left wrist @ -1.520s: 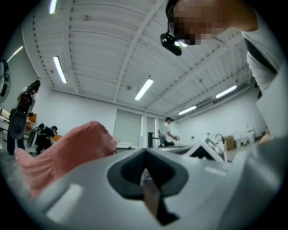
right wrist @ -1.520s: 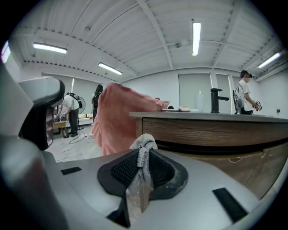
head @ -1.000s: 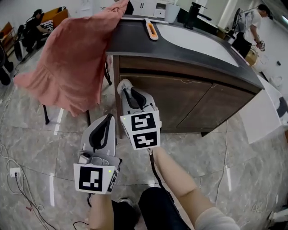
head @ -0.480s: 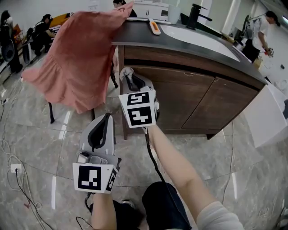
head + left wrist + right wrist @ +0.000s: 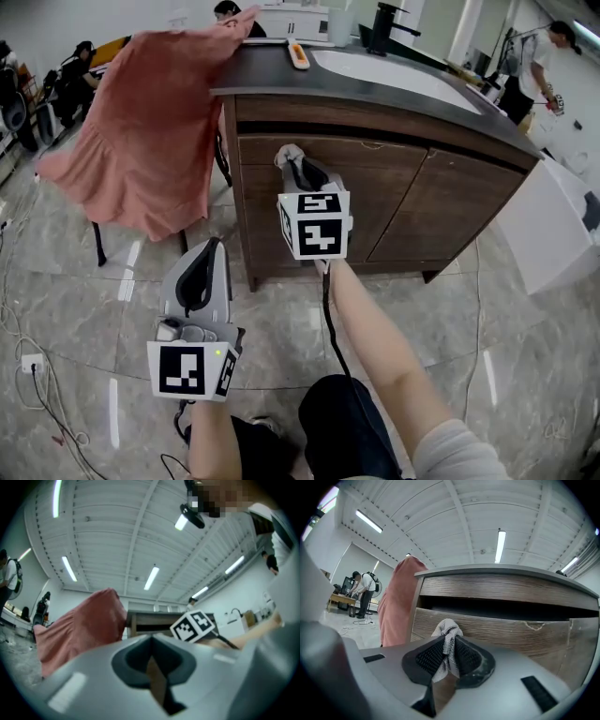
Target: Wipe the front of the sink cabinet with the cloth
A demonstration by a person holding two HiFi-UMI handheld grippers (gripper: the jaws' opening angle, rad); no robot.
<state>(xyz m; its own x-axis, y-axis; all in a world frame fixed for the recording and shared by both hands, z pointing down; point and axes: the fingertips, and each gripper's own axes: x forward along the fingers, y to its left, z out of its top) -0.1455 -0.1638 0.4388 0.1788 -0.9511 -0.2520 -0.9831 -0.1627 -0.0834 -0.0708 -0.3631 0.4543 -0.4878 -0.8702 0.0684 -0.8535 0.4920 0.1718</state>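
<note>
The sink cabinet (image 5: 375, 192) has dark wood doors under a dark counter with a white basin. My right gripper (image 5: 293, 161) is shut on a small grey-white cloth (image 5: 287, 155), held up against the upper left of the cabinet front. In the right gripper view the cloth (image 5: 446, 641) sticks out between the jaws just before the wood panel (image 5: 506, 634). My left gripper (image 5: 201, 267) hangs lower and to the left over the floor, shut with nothing in it. In the left gripper view the left gripper (image 5: 151, 644) points towards the cabinet (image 5: 150, 620).
A large pink fabric (image 5: 150, 131) drapes from the counter's left corner over a chair. An orange-and-white tool (image 5: 298, 54) and a black tap (image 5: 384, 26) sit on the counter. A white box (image 5: 548, 225) stands at the right. Cables (image 5: 37, 394) trail on the tiled floor. People (image 5: 534, 56) stand behind.
My right gripper with the cloth has moved up and to the right, closer to the cabinet front. The left gripper has stayed about where it was.
</note>
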